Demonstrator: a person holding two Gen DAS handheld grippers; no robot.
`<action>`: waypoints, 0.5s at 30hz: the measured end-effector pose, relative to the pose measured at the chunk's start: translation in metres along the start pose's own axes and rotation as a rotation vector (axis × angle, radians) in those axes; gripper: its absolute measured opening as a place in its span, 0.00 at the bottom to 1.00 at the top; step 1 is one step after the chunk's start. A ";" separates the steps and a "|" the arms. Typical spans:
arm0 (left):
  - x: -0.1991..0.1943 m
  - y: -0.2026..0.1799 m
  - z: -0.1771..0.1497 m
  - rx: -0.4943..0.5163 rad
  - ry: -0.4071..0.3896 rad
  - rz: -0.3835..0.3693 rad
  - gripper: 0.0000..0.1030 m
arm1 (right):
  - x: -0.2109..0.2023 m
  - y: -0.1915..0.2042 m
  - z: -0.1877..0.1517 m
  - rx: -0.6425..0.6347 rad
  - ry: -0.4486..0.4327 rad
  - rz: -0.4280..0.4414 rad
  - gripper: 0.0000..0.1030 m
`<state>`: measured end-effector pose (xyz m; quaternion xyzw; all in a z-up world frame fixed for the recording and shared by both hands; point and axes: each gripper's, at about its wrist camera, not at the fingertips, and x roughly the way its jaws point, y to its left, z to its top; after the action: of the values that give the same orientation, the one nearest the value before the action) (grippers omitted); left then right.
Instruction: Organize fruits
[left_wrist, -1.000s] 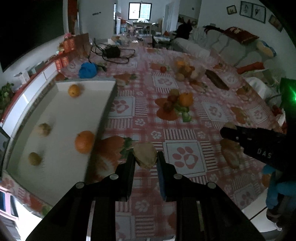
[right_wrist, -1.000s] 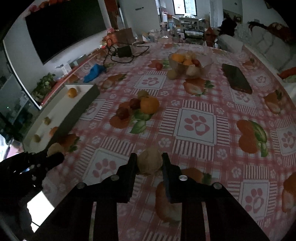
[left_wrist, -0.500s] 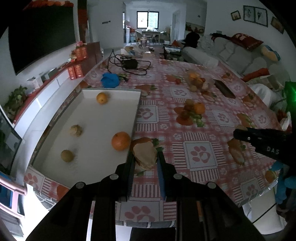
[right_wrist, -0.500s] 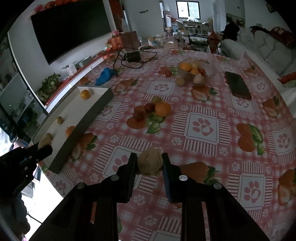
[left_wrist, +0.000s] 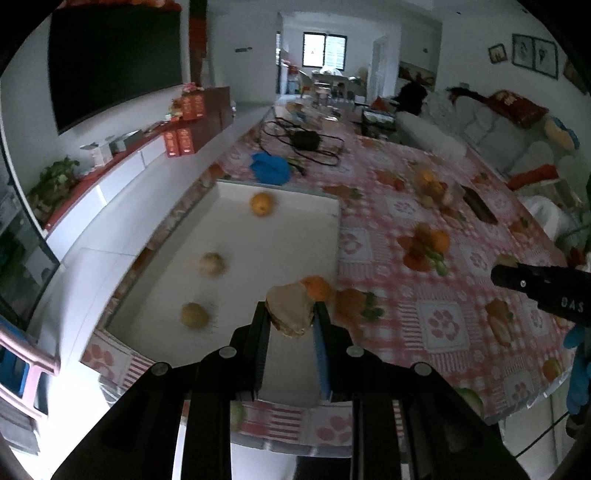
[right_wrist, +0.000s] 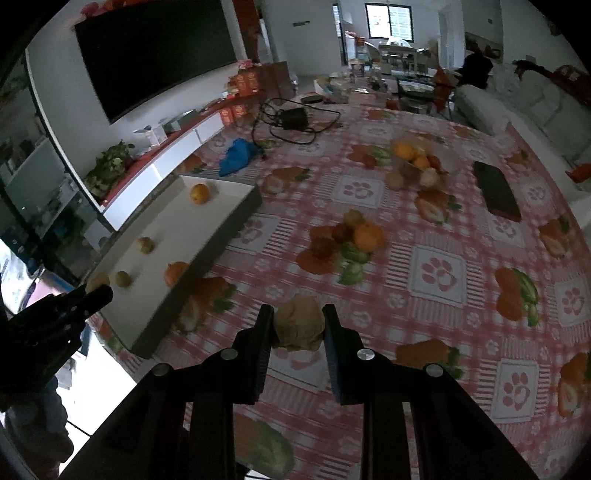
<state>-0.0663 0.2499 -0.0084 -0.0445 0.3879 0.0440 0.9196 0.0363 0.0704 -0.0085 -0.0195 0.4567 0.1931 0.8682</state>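
Note:
My left gripper (left_wrist: 290, 314) is shut on a tan fruit (left_wrist: 290, 308) and holds it above the near right part of the white tray (left_wrist: 280, 229). The tray holds two oranges (left_wrist: 261, 204) and two small brownish fruits (left_wrist: 194, 315). My right gripper (right_wrist: 298, 326) is shut on a second tan fruit (right_wrist: 298, 326) and holds it above the tablecloth, right of the tray (right_wrist: 221, 225). A loose pile of fruit (right_wrist: 354, 236) lies mid-table, and a clear bowl of fruit (right_wrist: 417, 162) stands farther back.
A dark phone (right_wrist: 496, 192) lies at the right. A blue cloth (right_wrist: 238, 157) and a black charger with cables (right_wrist: 293, 118) lie at the far end. The table's near edge (left_wrist: 295, 439) is just below my left gripper.
Both grippers have risen and pulled back with their fruits. The left one has moved left, from over the tablecloth to over the tray.

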 end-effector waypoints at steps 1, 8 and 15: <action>-0.001 0.006 0.002 -0.005 -0.006 0.008 0.24 | 0.001 0.004 0.002 -0.006 0.000 0.005 0.27; -0.007 0.045 0.017 -0.056 -0.049 0.045 0.25 | 0.020 0.048 0.026 -0.056 0.023 0.070 0.27; 0.009 0.074 0.020 -0.090 -0.020 0.092 0.25 | 0.049 0.093 0.042 -0.098 0.060 0.139 0.27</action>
<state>-0.0541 0.3263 -0.0048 -0.0675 0.3780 0.1040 0.9175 0.0611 0.1803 -0.0100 -0.0360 0.4726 0.2743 0.8367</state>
